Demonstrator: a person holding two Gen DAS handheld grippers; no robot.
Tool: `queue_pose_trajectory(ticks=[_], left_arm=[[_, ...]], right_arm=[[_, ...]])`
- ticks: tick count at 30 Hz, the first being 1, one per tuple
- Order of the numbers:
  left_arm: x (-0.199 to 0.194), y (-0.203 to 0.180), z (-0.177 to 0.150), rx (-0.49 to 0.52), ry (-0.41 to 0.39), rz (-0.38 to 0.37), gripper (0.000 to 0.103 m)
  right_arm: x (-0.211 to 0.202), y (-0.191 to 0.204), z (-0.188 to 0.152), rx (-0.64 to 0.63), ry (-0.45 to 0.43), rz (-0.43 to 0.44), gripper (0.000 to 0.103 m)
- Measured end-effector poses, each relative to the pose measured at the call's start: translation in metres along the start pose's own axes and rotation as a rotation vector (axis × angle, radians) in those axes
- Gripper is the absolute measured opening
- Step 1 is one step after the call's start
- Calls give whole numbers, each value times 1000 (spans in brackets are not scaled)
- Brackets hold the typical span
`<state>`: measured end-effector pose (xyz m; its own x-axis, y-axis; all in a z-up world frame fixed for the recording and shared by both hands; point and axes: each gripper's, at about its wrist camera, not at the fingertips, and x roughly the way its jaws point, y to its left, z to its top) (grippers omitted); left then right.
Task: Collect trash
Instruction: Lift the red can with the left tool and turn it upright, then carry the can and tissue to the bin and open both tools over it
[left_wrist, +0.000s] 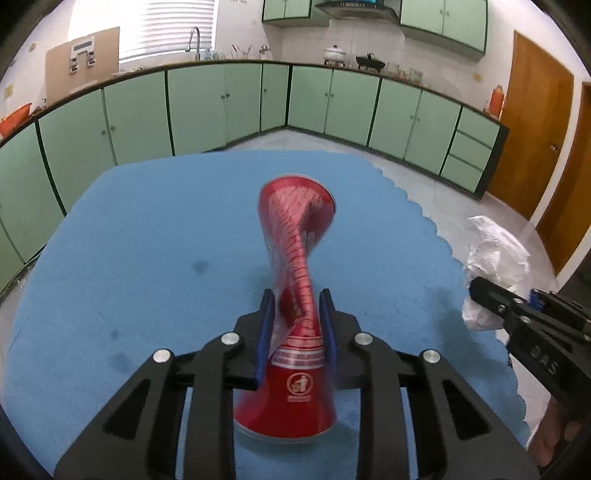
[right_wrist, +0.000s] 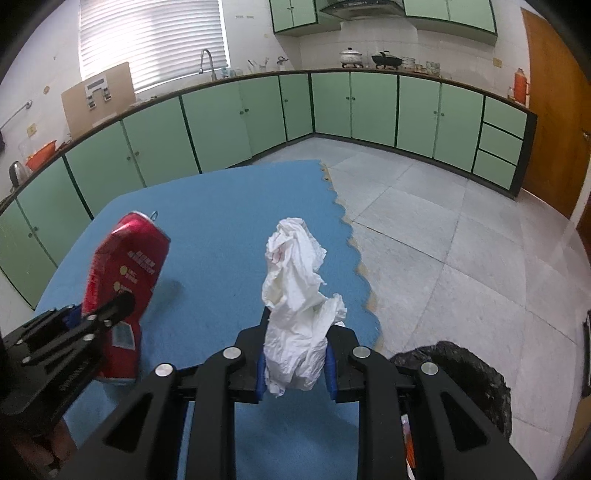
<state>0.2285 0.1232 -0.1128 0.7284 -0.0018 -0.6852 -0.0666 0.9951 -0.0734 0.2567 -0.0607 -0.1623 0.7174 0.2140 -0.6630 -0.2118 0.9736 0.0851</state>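
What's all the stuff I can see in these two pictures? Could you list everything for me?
crushed can: one, red, pinched in the left gripper above the mat
crumpled tissue: one, white, pinched in the right gripper
foam mat: one, blue, on the floor
bin bag: one, black, lower right beside the mat
cabinets: many, green, along the walls
door: one, brown, far right
left gripper: one, black with blue pads
right gripper: one, black with blue pads

Both grippers angle downward, side by side. The left gripper (left_wrist: 297, 314) has its blue fingers (left_wrist: 265, 332) pinched nearly together; the right gripper (right_wrist: 295, 354), at its three o'clock, likewise clamped narrow.
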Motion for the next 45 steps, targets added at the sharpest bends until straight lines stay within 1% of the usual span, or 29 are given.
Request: queue_pose_trajectory(ticks=[3, 6, 9, 11, 13, 19, 24, 30, 34, 39, 45], left_arm=[[10, 3, 0, -26, 31, 63, 30], [18, 16, 3, -70, 66, 82, 30], [24, 27, 6, -106, 85, 59, 26], [23, 29, 8, -108, 84, 46, 20], [20, 31, 11, -115, 77, 29, 9], [2, 15, 10, -81, 31, 1, 7], [-15, -3, 10, -63, 9, -52, 7], [-31, -53, 6, 19, -5, -147, 7], [-34, -94, -1, 62, -11, -225, 6], [-36, -155, -18, 136, -13, -324, 6], [-36, -215, -44, 225, -11, -396, 6]], right_arm=[[-5, -5, -2, 6, -4, -3, 24], [-9, -9, -2, 13, -11, -4, 24], [-9, -11, -1, 23, -13, 1, 24], [-8, -11, -2, 24, -12, 4, 24], [-10, -13, -1, 29, -16, 8, 24], [-18, -19, -1, 30, -41, 8, 24], [-36, -27, -5, 34, -68, -2, 24], [-69, -50, -11, 52, -106, -50, 24], [-97, -78, -22, 92, -128, -99, 24], [-125, -113, -36, 136, -137, -159, 24], [-153, -153, -53, 182, -145, -233, 23]])
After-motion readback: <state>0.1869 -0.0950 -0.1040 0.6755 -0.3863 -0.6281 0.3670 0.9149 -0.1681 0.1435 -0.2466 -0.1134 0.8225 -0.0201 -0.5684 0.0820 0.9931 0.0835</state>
